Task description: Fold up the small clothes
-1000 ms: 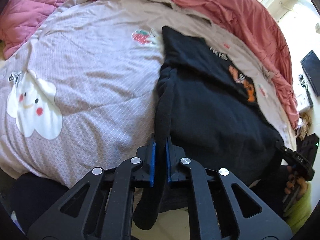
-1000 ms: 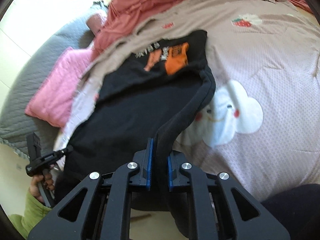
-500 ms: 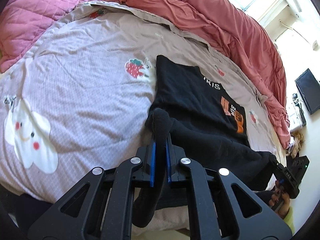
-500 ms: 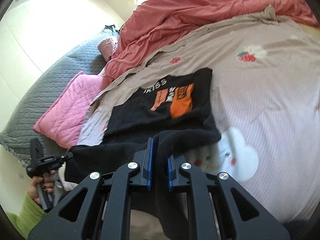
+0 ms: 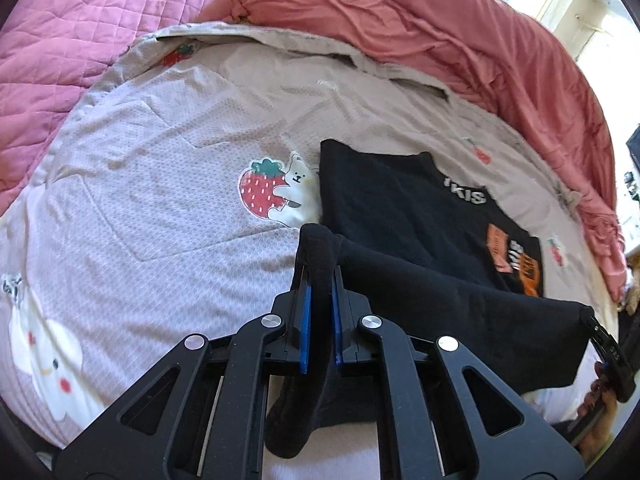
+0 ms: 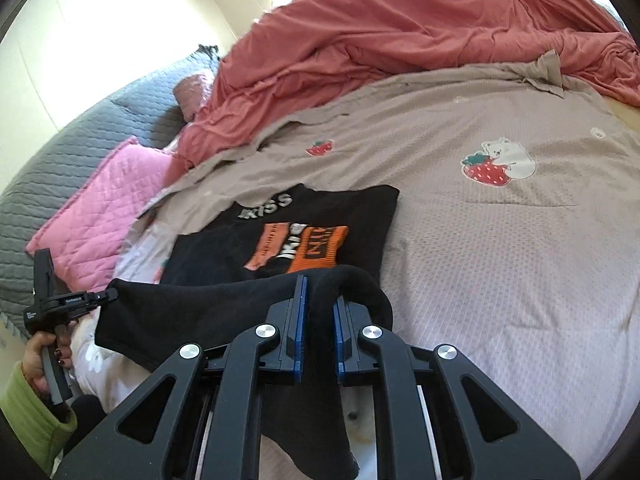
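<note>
**Shirt going over for a fold**

Shirt (image 5: 400, 208) lies on the bed cover (image 5: 160, 160), and we lift its near edge. Our left gripper (image 5: 319, 276) is clenched on one corner. Our right gripper (image 6: 320, 284) is clenched on the other. We should keep the edge tight and level, then lay it straight. The cover has room on both sides; the red blanket (image 5: 440, 20) is far back.

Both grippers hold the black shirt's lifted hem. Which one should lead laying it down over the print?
Neither clearly; probably both together. The left gripper and right gripper each clamp a corner of the black shirt, with the hem stretched between them.
</note>
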